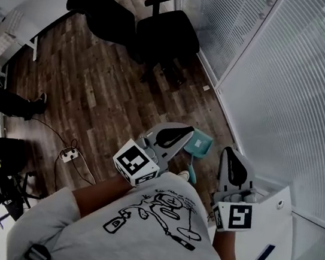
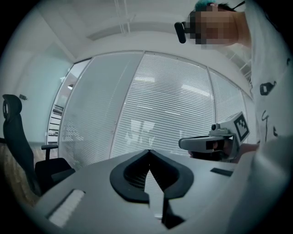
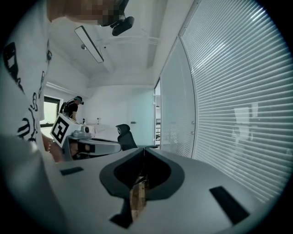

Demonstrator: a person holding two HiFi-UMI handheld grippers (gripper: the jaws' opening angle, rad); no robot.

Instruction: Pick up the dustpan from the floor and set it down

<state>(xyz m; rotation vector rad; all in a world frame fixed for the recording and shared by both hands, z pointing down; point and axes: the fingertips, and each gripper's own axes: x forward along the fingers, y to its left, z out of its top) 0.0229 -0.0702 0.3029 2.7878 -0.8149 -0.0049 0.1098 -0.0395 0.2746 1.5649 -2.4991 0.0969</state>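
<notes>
The teal dustpan (image 1: 200, 143) lies on the wooden floor (image 1: 102, 87) by the glass wall, seen only in the head view. My left gripper (image 1: 190, 129) hovers just left of it and well above it, jaws together with nothing between them. My right gripper (image 1: 230, 150) is held just right of the dustpan, also shut and empty. Both point roughly level toward the blinds. The left gripper view shows its own closed tips (image 2: 149, 151) and the right gripper (image 2: 208, 143) beside it. The right gripper view shows its closed tips (image 3: 144, 149) and the left gripper (image 3: 89, 147).
Two black office chairs (image 1: 165, 33) stand farther along the floor. A glass wall with blinds (image 1: 290, 85) runs down the right. A white cabinet top (image 1: 268, 233) is under my right arm. A power strip with cables (image 1: 69, 155) and a person's legs (image 1: 9, 100) are at left.
</notes>
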